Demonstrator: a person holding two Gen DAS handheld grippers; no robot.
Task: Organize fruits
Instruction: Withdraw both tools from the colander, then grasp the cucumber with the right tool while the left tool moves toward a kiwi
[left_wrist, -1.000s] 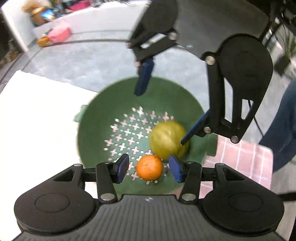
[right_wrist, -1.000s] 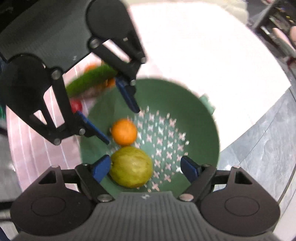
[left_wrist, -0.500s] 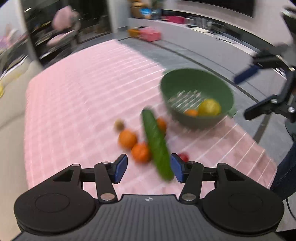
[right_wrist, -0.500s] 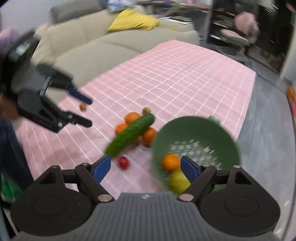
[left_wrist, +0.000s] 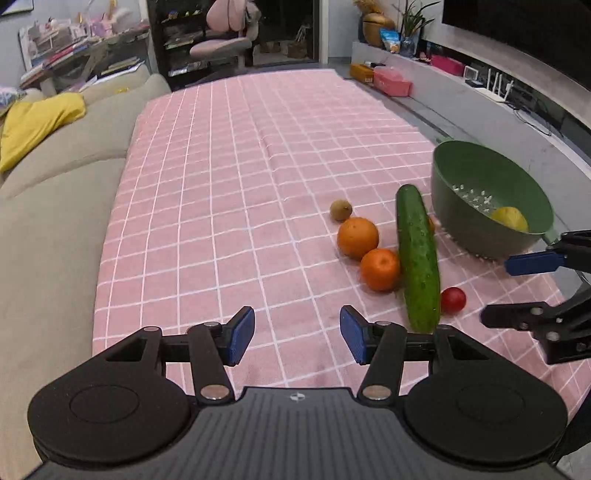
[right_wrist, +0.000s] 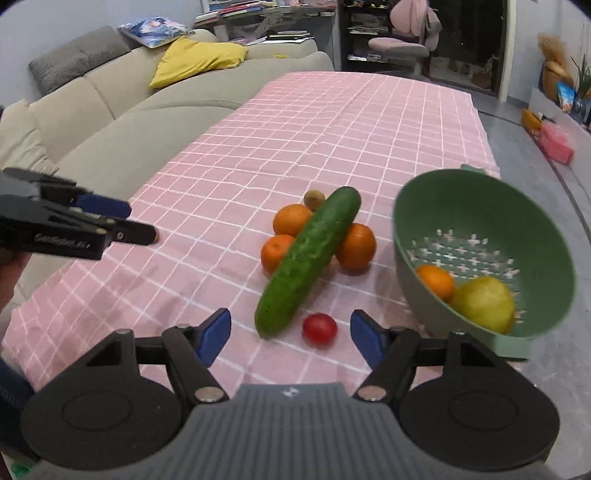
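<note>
A green colander bowl (right_wrist: 480, 206) (left_wrist: 476, 173) stands at the right of the pink checked cloth (left_wrist: 258, 166) and holds an orange (right_wrist: 435, 281) and a yellow-green fruit (right_wrist: 484, 303) (left_wrist: 511, 218). Beside it a cucumber (right_wrist: 308, 258) (left_wrist: 417, 258) lies across three oranges (right_wrist: 290, 219) (right_wrist: 275, 253) (right_wrist: 356, 245). A small brown kiwi (right_wrist: 314, 198) (left_wrist: 340, 209) and a red tomato (right_wrist: 319, 328) (left_wrist: 453, 300) lie near. My left gripper (left_wrist: 297, 334) is open and empty, left of the pile. My right gripper (right_wrist: 290, 332) is open and empty, just before the tomato.
A beige sofa (left_wrist: 62, 177) with a yellow cushion (right_wrist: 195, 59) runs along the table's left side. A grey floor and low ledge with boxes (left_wrist: 391, 83) lie to the right. A pink chair (right_wrist: 399, 44) and shelves stand beyond the table's far end.
Both grippers have pulled back from above the colander and now sit low near the table's front end, looking along the cloth. The fruit pile has come into view.
</note>
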